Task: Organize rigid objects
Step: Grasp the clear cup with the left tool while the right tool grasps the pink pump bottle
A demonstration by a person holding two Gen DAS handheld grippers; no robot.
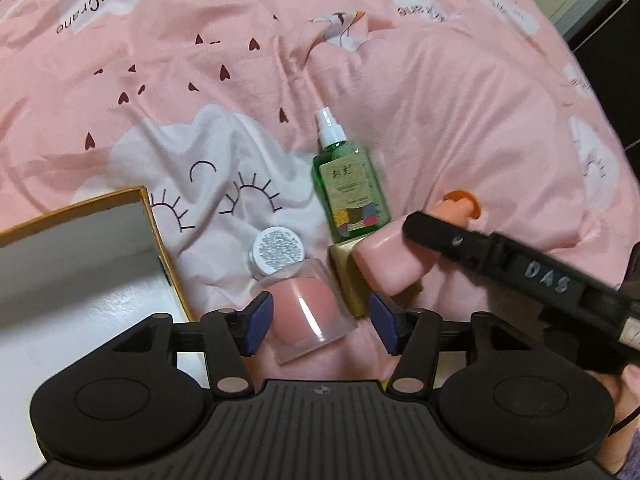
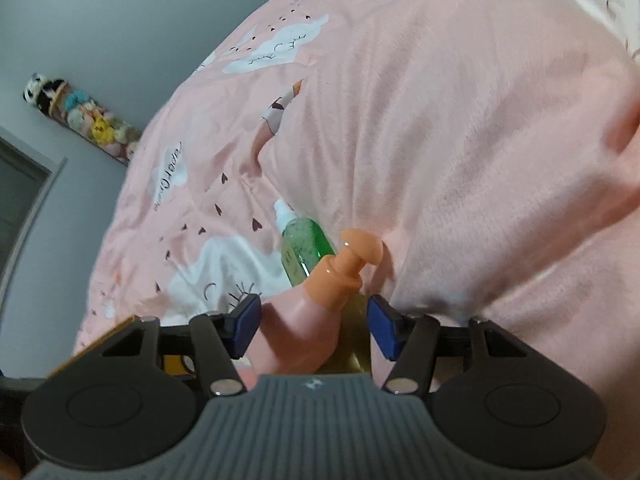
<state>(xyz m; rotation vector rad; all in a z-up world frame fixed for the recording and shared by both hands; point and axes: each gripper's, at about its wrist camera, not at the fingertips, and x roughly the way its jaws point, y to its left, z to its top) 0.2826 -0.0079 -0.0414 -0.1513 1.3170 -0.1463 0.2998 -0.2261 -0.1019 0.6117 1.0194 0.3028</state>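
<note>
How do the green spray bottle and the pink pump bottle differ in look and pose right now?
The green spray bottle is translucent green with a white sprayer and a paper label; the pink pump bottle is opaque pink with an orange pump head and shows no label. The spray bottle lies flat on the bedsheet, untouched; the pump bottle sits between the open fingers of the right gripper, propped on a yellowish box. Both have squarish bodies.

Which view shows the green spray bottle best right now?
Left wrist view: the green spray bottle lies in full sight on the bedding, white nozzle to label. In the right wrist view the pink pump bottle between the right claw fingers hides its lower half.
</note>
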